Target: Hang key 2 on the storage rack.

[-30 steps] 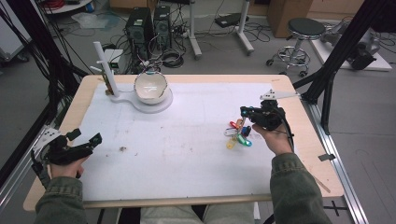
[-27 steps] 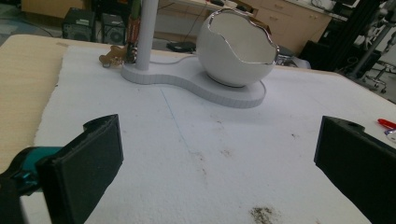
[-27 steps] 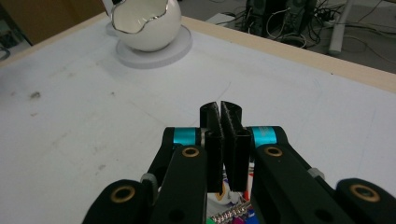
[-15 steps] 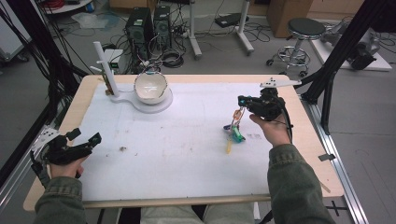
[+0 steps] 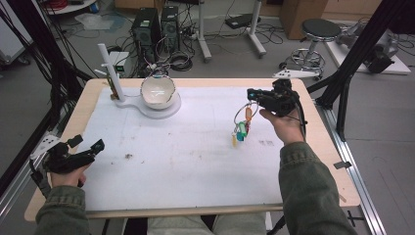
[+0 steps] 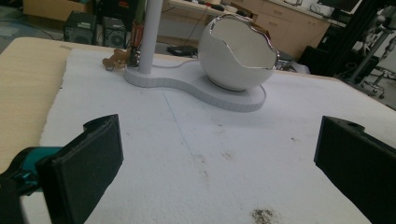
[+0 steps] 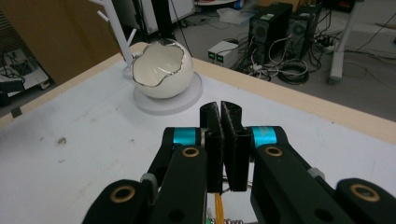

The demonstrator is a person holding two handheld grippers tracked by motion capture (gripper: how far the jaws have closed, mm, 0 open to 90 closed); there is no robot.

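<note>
1. Right gripper [image 5: 252, 93] sits right of centre in the high view, held up above the table, jaws pressed together on the ring of a bunch of small coloured trinkets [image 5: 242, 128].
2. The bunch hangs below the jaws: a thin wire loop on top, an orange piece, then green, blue and yellow bits at the bottom, low over the white mat [image 5: 195, 161]; whether the lowest bit touches the mat cannot be told.
3. In the right gripper view the two black pads [image 7: 232, 140] meet with almost no gap; an orange strand shows under them at the bottom edge.
4. Left gripper [image 5: 88, 147] rests at the lower left of the high view near the mat's edge, jaws spread wide, nothing between them.
5. Left gripper view: pads [image 6: 88, 163] far apart at both sides of the frame, bare mat between.
6. White eggshell-shaped bowl [image 5: 157, 91] on a white stand [image 5: 128, 103] with an upright post, upper left of the mat, well apart from both grippers.
</note>
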